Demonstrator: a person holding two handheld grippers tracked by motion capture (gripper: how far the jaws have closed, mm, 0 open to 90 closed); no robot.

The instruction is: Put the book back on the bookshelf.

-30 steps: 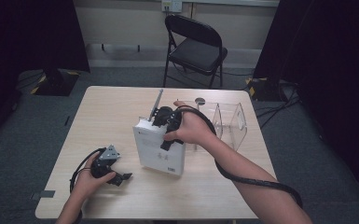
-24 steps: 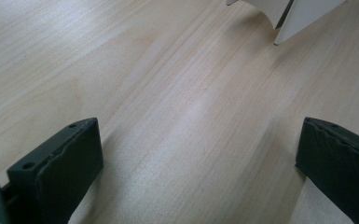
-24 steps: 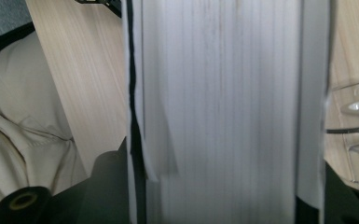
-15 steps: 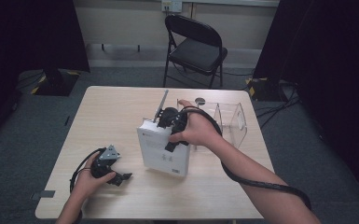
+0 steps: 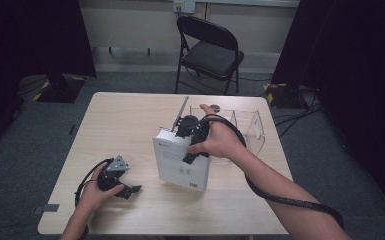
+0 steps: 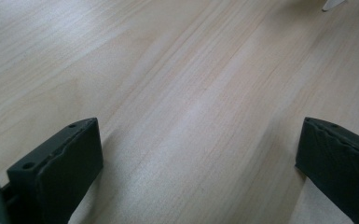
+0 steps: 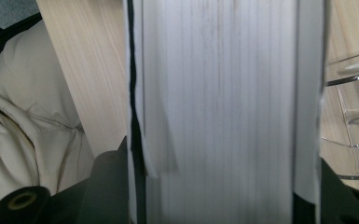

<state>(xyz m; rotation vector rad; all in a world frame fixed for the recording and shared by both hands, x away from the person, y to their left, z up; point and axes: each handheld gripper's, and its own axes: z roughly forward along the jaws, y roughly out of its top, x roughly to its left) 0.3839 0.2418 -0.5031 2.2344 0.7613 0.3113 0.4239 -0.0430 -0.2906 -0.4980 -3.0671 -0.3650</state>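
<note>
From above, my room is dim, with black corners; soft overhead light falls on the pale wooden counter (image 5: 130, 125). Between my right jaws the thick white book's page edges (image 7: 224, 93) smear, too close to focus. My left view stays sharp, faint sheen mid-counter.

A pale wooden bench (image 5: 130, 125) stands on grey-blue carpet (image 5: 25, 150) in the middle of the frame. Beyond it, at top centre, a black folding chair (image 5: 207, 52) faces a cream wall (image 5: 130, 25) bearing a socket plate (image 5: 184, 6). Black curtains (image 5: 30, 35) hang at upper left and right. Cables (image 5: 300, 117) trail across the floor at right.
</note>
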